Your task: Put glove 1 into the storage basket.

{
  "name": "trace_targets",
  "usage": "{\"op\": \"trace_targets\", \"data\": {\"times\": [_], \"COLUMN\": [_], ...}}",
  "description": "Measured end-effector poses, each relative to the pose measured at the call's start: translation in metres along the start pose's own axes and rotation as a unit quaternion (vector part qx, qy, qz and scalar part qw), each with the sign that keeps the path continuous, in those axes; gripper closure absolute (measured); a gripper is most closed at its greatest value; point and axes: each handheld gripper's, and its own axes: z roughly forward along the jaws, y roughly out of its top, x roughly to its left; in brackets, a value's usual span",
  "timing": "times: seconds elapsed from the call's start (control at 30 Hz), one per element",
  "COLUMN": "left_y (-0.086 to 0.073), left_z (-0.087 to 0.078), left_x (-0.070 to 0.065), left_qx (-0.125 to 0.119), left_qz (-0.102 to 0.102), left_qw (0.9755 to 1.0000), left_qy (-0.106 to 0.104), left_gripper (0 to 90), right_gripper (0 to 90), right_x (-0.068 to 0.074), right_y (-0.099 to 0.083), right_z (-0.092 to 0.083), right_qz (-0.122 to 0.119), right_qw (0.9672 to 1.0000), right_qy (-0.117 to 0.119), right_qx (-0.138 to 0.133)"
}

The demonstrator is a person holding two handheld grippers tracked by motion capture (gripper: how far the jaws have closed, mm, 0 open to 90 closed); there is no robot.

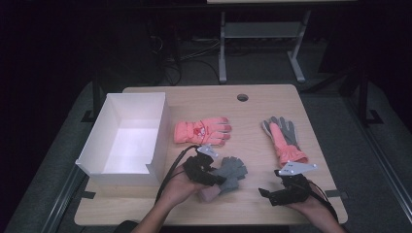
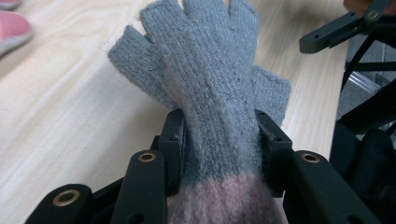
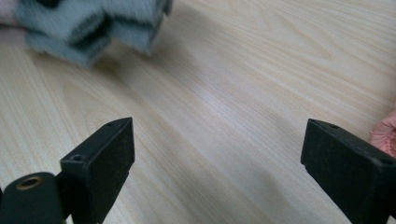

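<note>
Grey knit glove (image 2: pixel 210 84) is sitting pinched near its pink cuff in the left gripper (image 2: pixel 219 144); soft wool may be slipping free if lifted; the right gripper (image 3: pixel 217 163) is hanging spread wide over the bench (image 3: pixel 243 84).

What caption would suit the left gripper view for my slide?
Left gripper shut on a grey fingerless glove just above its pink cuff, over a wooden table.
</note>
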Motion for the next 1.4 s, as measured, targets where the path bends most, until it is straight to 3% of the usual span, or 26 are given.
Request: {"op": "trace_targets", "data": {"times": [0.5,0.7,0.9,1.17,1.4], "left_y": [0.015,0.025,0.033,0.040,0.042], "left_z": [-0.053,-0.076,-0.095,-0.116,-0.142], "left_x": [0.006,0.013,0.018,0.025,0.034], "left_qx": [-0.018,-0.045,-0.051,-0.056,-0.072], "left_qz": [-0.010,-0.021,-0.025,-0.030,-0.040], "left_qw": [0.9995,0.9984,0.9976,0.9962,0.9931], "left_qy": [0.025,0.028,0.039,0.060,0.083], "left_gripper": [61.4,61.4,61.4,61.4,61.4], "right_gripper": [8.0,8.0,8.0,8.0,8.0], "right_x": [0.000,-0.001,-0.002,-0.002,-0.002], "right_y": [0.000,-0.001,-0.001,-0.002,-0.002], "right_z": [0.003,0.002,0.002,0.002,0.002], "right_qz": [0.007,0.008,0.008,0.009,0.010], "right_qw": [1.0000,1.0000,1.0000,1.0000,0.9999], "right_qy": [0.002,0.002,0.002,0.002,0.003], "right_qx": [0.001,0.001,0.003,0.001,0.000]}}
